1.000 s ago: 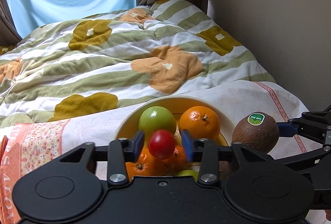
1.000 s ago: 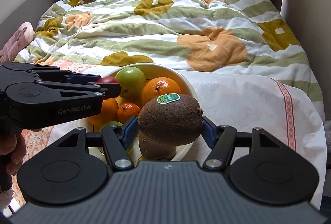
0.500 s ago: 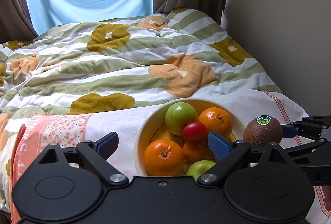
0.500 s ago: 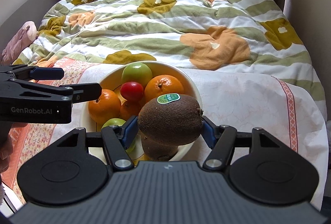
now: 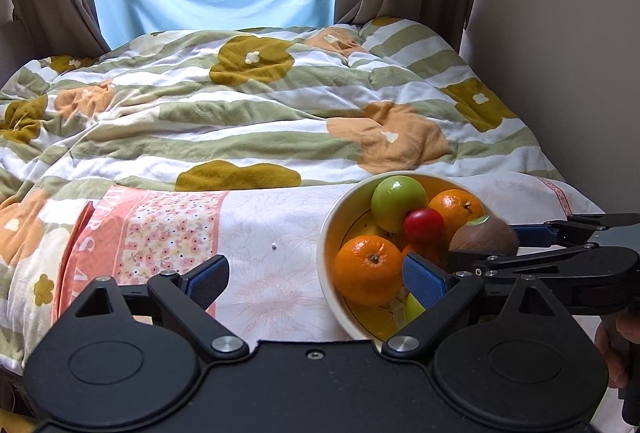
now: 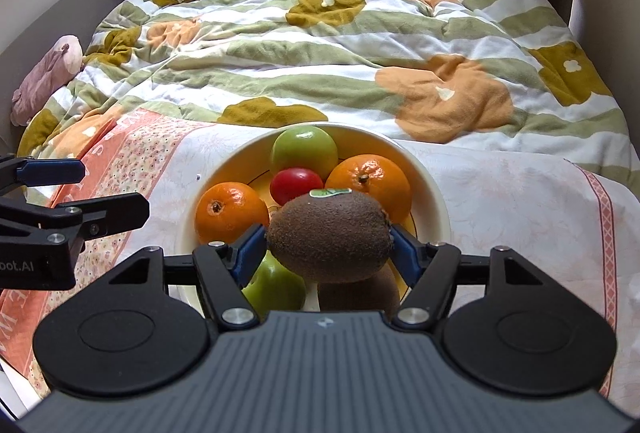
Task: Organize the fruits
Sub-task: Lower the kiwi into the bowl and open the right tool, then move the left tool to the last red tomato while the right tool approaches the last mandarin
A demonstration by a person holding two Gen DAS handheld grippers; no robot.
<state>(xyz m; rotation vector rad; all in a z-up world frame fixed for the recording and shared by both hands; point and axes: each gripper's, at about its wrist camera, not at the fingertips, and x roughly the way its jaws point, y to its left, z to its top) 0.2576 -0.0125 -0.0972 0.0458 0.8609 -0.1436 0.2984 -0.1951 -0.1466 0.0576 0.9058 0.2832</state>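
A cream bowl (image 6: 434, 193) on the bed holds a green apple (image 6: 304, 151), a red tomato (image 6: 296, 185), two oranges (image 6: 230, 211), another green apple and a second kiwi (image 6: 360, 293). My right gripper (image 6: 328, 247) is shut on a brown kiwi (image 6: 330, 235) with a green sticker, held over the bowl's near side. My left gripper (image 5: 316, 279) is open and empty, left of the bowl (image 5: 330, 233); it also shows in the right wrist view (image 6: 60, 189). The held kiwi (image 5: 482, 239) shows over the bowl in the left wrist view.
A white and pink floral cloth (image 5: 256, 233) lies under the bowl on the bed. A striped flowered duvet (image 5: 240, 113) covers the bed behind. A wall runs along the right. A plush toy (image 6: 44, 77) lies at the far left.
My left gripper let go of the red tomato in the bowl, opened wide and drew back to the left. My right gripper moved the kiwi over the bowl.
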